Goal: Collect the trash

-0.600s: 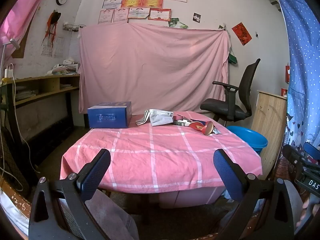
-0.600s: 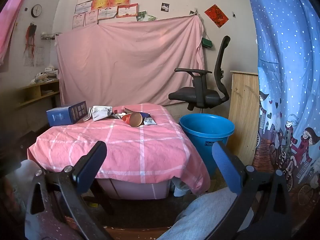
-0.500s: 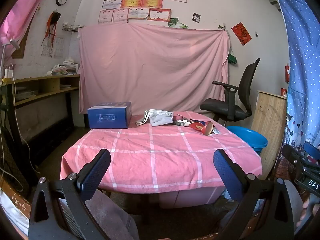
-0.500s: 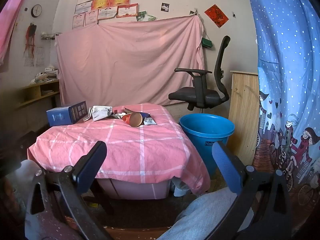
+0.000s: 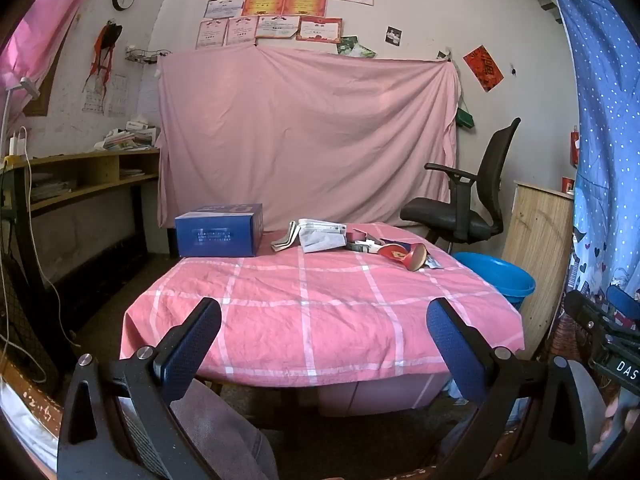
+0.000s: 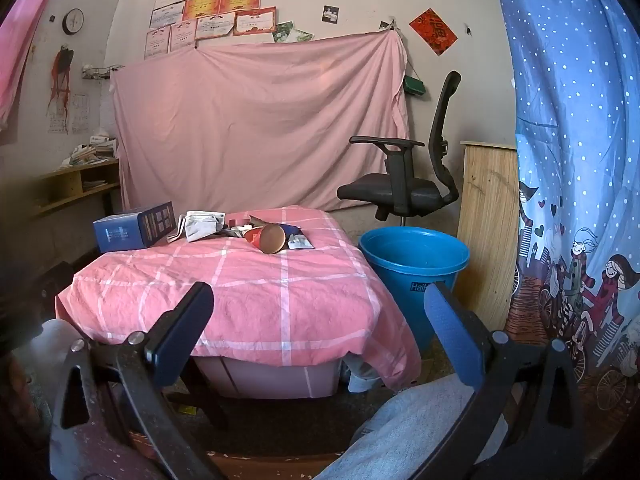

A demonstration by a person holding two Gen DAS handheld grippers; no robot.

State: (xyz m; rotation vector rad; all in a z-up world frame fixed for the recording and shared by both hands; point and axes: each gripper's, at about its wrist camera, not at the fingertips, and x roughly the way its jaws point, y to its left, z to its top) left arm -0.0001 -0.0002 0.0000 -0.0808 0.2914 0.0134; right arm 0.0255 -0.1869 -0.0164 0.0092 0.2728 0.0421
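Note:
A heap of trash lies at the far side of the pink checked table (image 5: pixel 312 312) (image 6: pixel 248 292): a tipped red paper cup (image 5: pixel 408 257) (image 6: pixel 269 238), crumpled white paper (image 5: pixel 320 237) (image 6: pixel 200 224) and small wrappers (image 5: pixel 362 243) (image 6: pixel 300 242). A blue bin (image 5: pixel 498 280) (image 6: pixel 414 258) stands on the floor right of the table. My left gripper (image 5: pixel 324 332) hangs open before the table's near edge, nothing between its jaws. My right gripper (image 6: pixel 318 320) is open too, well short of the trash.
A blue box (image 5: pixel 219 235) (image 6: pixel 134 229) sits at the table's far left. A black office chair (image 5: pixel 468 204) (image 6: pixel 408 184) and a wooden board (image 6: pixel 486 220) stand behind the bin. A blue curtain (image 6: pixel 572 160) hangs at right, shelves (image 5: pixel 80 176) at left. The person's knee (image 6: pixel 416 428) shows below.

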